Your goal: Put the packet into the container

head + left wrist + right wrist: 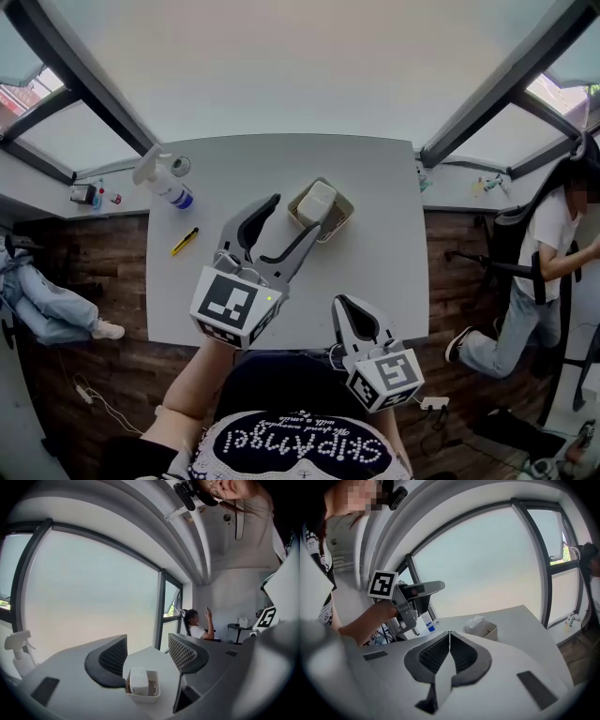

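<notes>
The empty left gripper [298, 214], jaws spread wide, could bump the container [341, 222] at its 1 o'clock and tip the packet [317, 202] out; the right gripper [346, 305] is pressed closed.

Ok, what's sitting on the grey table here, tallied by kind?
Spray bottle: 1
Yellow pen-like tool: 1
Container: 1
Packet, already inside the container: 1
Small dark ring by the bottle, too small to identify: 1
Total: 5
</notes>
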`<state>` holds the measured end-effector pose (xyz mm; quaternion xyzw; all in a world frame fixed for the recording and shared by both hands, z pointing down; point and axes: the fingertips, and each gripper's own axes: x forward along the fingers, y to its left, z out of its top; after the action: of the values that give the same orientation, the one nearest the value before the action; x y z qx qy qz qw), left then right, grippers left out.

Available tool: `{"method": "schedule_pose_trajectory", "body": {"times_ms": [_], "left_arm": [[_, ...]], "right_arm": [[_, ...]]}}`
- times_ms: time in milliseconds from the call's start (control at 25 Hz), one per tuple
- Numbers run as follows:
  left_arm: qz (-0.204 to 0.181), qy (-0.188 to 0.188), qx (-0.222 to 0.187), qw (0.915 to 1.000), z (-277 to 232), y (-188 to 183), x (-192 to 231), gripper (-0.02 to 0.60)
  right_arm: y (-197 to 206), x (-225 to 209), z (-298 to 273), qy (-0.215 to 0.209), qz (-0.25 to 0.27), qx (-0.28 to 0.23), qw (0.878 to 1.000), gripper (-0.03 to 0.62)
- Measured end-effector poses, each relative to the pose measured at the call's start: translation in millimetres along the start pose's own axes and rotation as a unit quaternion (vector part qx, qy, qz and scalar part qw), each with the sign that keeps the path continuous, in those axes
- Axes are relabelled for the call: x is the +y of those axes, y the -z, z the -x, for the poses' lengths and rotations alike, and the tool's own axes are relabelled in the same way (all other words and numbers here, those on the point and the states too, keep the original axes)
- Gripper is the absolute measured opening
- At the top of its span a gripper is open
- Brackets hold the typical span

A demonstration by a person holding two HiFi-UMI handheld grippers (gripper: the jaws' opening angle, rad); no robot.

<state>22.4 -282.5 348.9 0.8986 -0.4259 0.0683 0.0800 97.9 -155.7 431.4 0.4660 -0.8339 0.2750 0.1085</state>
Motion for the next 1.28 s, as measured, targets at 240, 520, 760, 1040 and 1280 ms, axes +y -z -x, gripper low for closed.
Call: {"method": "schedule_pose_trajectory", "body": {"times_ms": [240,520,760,1040,1280], "left_arm": [[0.012,-0.009,-0.04,0.9991,38,-20,-15,0.284],[0.025,-0.019,-0.026,0.9992,77,-2,-31,0.284],[0.016,-0.044,-0.01,0.9988,111,24,-28,0.282],[0.041,-0.027,-0.003,0.9988,122,43,-41,0.233],[0.068,-0.018,-0.001,0.9975,118,43,-50,0.126]], "right_arm": [[-1,6,1,-0.009,0.012,-0.001,1.0,0.015],[0,13,3,-0.016,0.016,-0.003,1.0,0.015],[1,12,6,-0.014,0.015,-0.005,1.0,0.015],[3,15,6,-0.015,0.014,-0.004,1.0,0.015],[4,15,5,-0.014,0.014,-0.005,1.0,0.015]]}}
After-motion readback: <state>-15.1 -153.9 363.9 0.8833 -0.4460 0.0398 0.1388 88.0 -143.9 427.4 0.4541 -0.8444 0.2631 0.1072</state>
